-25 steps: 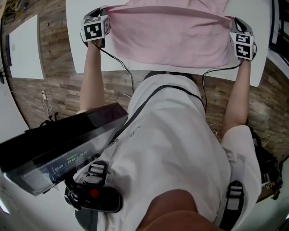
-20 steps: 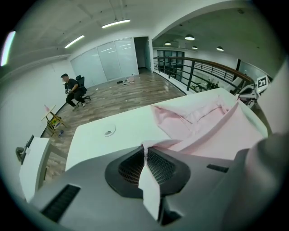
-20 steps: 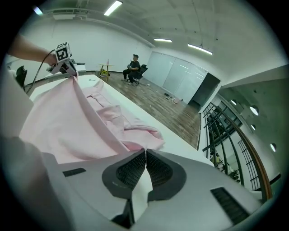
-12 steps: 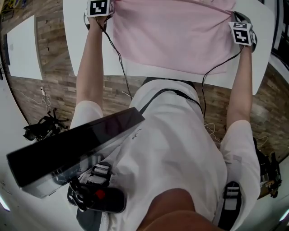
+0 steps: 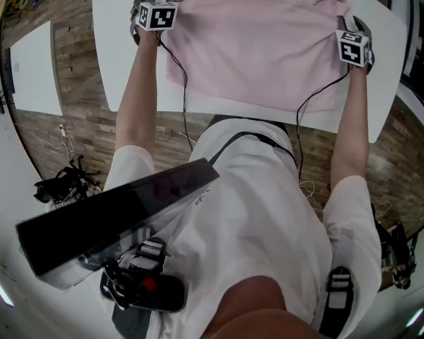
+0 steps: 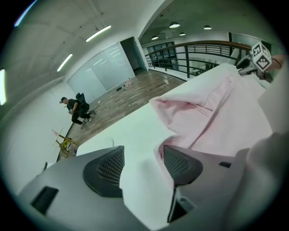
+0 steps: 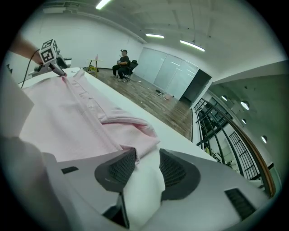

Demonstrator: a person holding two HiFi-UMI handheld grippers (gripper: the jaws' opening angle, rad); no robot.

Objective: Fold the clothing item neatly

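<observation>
Head view looks down on the white table (image 5: 109, 59), and everything else is placed against it. The pink garment (image 5: 258, 53) lies spread flat over the table's middle. Its near hem stops just short of the table's near edge, with bare white surface to either side.

The person's two bare forearms reach out over the table's near edge, one toward each side of the garment.

The left gripper (image 6: 141, 162) sits at the table's left part, by the garment's left edge. Its jaws have just been opening and now stand wide apart. Bare table fills most of the gap, and the pink hem lies along the inner face of one pad without being pinched.

The right gripper (image 7: 147, 166) sits at the table's right part, at the garment's right edge. Its jaws have also just been opening and stand partly apart. A corner of pink cloth lies just against one pad, with white surface between the pads and nothing clamped.

A folded-over sleeve (image 6: 180, 108) rests on the garment farther across the table.

Marker cubes (image 5: 159, 16) (image 5: 353, 48) top both grippers, and a thin black cable (image 5: 177, 66) trails from each back over the table's near edge.
</observation>
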